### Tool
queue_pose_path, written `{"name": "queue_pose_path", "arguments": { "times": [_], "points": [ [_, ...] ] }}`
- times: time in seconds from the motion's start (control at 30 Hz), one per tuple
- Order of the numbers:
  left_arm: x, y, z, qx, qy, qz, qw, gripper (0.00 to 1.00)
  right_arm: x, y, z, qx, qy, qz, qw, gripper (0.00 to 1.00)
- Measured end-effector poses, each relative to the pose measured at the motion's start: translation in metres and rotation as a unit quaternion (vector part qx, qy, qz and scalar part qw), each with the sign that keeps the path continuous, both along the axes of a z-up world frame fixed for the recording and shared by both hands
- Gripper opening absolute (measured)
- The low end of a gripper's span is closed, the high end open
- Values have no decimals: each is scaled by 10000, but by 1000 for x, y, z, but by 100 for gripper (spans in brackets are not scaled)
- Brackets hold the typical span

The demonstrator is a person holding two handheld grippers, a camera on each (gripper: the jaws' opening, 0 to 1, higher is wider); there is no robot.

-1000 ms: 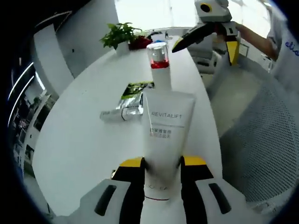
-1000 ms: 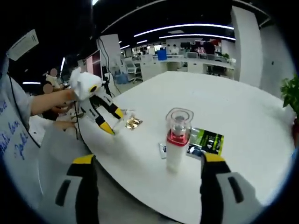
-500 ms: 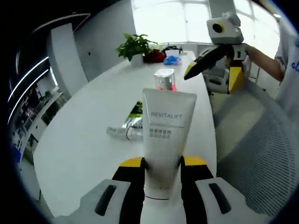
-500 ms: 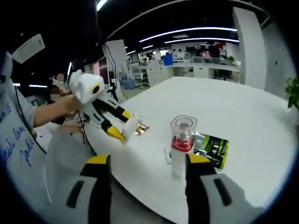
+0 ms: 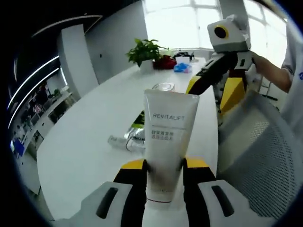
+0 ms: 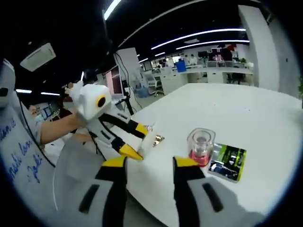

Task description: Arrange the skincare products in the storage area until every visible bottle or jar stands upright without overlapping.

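Observation:
My left gripper (image 5: 163, 165) is shut on a white tube (image 5: 166, 137) marked REVITALIFT, which stands up between its jaws. Behind the tube's top peeks a white bottle (image 5: 163, 87) with a clear cap, upright on the white table (image 5: 80, 142). A silver tube (image 5: 124, 142) lies flat beside a green sachet (image 5: 138, 121). My right gripper (image 5: 217, 84) hovers open by the table's right edge. In the right gripper view, my right gripper (image 6: 149, 163) is open with nothing between its jaws. The bottle (image 6: 200, 147) stands ahead on the right, and the left gripper (image 6: 137, 141) is to its left.
A potted plant (image 5: 146, 50), a red object (image 5: 165, 61) and a blue object (image 5: 182, 67) sit at the table's far end. A mesh chair (image 5: 255, 156) stands right of the table. A gold foil piece (image 6: 157, 139) and the green sachet (image 6: 230, 161) lie near the bottle.
The right gripper's jaws have drawn closer together, with a gap still between them. Both cameras have shifted. The left gripper keeps its hold on the white tube.

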State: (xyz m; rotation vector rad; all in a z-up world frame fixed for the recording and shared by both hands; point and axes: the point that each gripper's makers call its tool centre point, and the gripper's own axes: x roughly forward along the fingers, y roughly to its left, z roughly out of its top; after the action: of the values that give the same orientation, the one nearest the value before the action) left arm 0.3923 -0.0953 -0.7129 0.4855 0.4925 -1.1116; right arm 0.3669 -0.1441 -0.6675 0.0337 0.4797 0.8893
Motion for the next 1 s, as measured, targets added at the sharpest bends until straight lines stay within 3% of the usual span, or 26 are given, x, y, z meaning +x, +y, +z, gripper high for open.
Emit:
{"name": "queue_pose_path", "arguments": {
  "times": [0.4, 0.7, 1.0],
  "points": [
    [-2, -9, 1, -100, -78, 331, 9994, 25, 16, 18, 1, 51, -14, 153, 9999, 27],
    [-3, -15, 6, -321, -94, 617, 9975, 25, 20, 19, 0, 284, 124, 112, 9995, 16],
    [-3, -19, 5, -393, -85, 825, 9958, 25, 20, 16, 0, 193, 146, 146, 9996, 12]
  ]
}}
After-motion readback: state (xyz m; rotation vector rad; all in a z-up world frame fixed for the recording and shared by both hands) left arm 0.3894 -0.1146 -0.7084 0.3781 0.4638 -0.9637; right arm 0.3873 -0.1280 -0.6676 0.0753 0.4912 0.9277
